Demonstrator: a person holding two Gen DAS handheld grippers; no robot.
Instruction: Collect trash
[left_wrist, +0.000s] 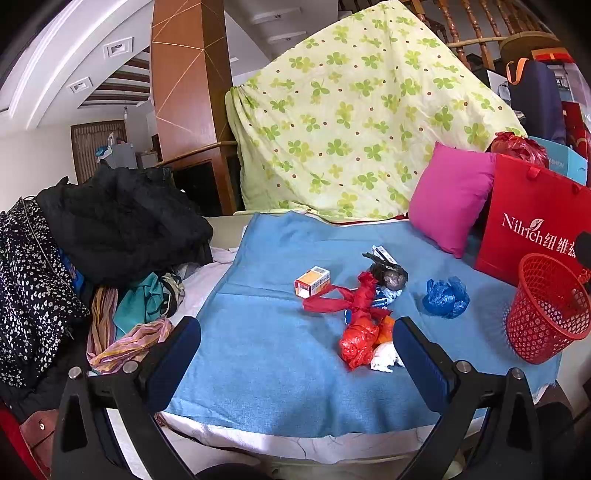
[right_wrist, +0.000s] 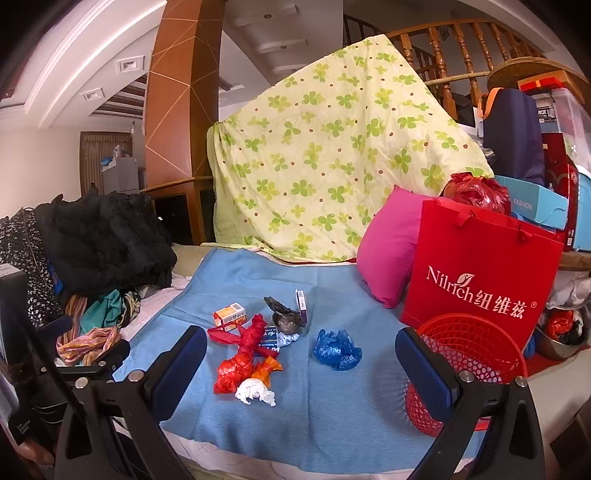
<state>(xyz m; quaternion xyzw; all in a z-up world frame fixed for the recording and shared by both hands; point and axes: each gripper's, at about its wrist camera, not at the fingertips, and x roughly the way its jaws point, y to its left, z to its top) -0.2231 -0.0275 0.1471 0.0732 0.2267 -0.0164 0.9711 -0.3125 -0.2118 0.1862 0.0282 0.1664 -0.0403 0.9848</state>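
Beyond both pairs of wide-spread, empty fingers, a blue blanket (right_wrist: 325, 413) is spread. A red paper bag (right_wrist: 480, 273) and red mesh basket (right_wrist: 476, 354) are set right. Trash is scattered ahead: red plastic bag (left_wrist: 358, 339), blue bag (left_wrist: 445, 297), small box (left_wrist: 313, 281), white tissue (right_wrist: 255, 392).

Blue blanket (left_wrist: 280, 354), plain. Red mesh basket (left_wrist: 546, 317), right of frame. Red paper bag (left_wrist: 524, 221), white lettering. Magenta pillow (left_wrist: 450, 195). Pale yellow quilt (left_wrist: 354, 118), green clover print, brown dots. Crumpled blue plastic bag (left_wrist: 445, 297); knotted red plastic bag (left_wrist: 356, 314); orange-and-white box (left_wrist: 313, 282); white tissue wad (left_wrist: 384, 356).
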